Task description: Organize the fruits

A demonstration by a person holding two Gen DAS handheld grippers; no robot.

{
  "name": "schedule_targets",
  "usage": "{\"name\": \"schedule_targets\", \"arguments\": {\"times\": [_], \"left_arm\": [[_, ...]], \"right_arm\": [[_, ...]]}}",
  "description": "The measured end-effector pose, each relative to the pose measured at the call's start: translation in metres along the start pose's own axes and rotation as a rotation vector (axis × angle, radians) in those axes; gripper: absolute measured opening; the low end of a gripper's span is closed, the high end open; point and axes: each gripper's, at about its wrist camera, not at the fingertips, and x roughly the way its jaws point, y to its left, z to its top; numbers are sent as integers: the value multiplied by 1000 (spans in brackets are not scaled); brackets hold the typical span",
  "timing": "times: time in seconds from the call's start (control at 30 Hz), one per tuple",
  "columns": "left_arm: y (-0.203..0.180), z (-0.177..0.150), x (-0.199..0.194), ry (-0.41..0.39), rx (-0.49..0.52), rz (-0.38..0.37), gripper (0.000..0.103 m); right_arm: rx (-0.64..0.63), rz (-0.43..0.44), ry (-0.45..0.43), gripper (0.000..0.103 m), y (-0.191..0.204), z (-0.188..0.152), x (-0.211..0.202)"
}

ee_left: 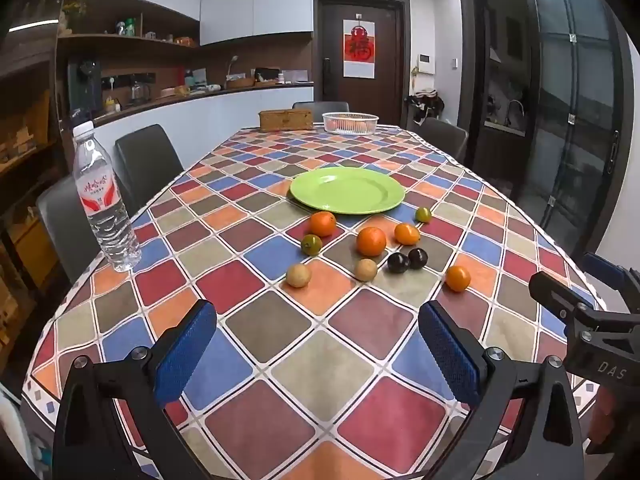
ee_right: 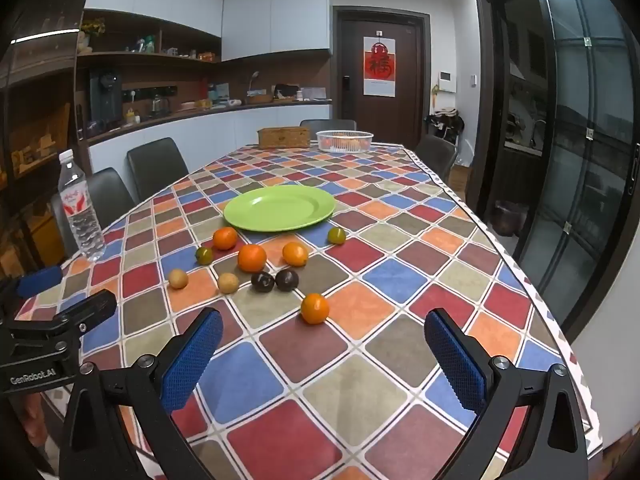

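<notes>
Water bottle (ee_left: 105,196) stood at the worktop's (ee_left: 280,344) nine o'clock edge. Left gripper (ee_left: 316,344), jaws wide and empty, hovered above the cloth. Scattered fruits, including the nearest orange (ee_right: 315,308), lay at six o'clock of the green plate (ee_right: 279,207). Right gripper (ee_right: 324,354) likewise gaped, holding nothing.

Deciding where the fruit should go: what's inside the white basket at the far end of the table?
The white basket already holds some orange fruit, visible through its mesh wall. How many pieces, and whether anything lies beneath them, cannot be told from here. The green plate holds nothing.
</notes>
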Motion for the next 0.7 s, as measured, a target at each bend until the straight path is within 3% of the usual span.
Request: {"name": "schedule_targets", "arguments": {"times": [0.1, 0.7], "left_arm": [[2, 2, 4, 38, 3, 12, 103], [-2, 5, -3, -3, 17, 35, 103]], "right_arm": [[0, -1, -1, 102, 0, 0, 0], [3, 4, -2, 102, 0, 0, -1]]}}
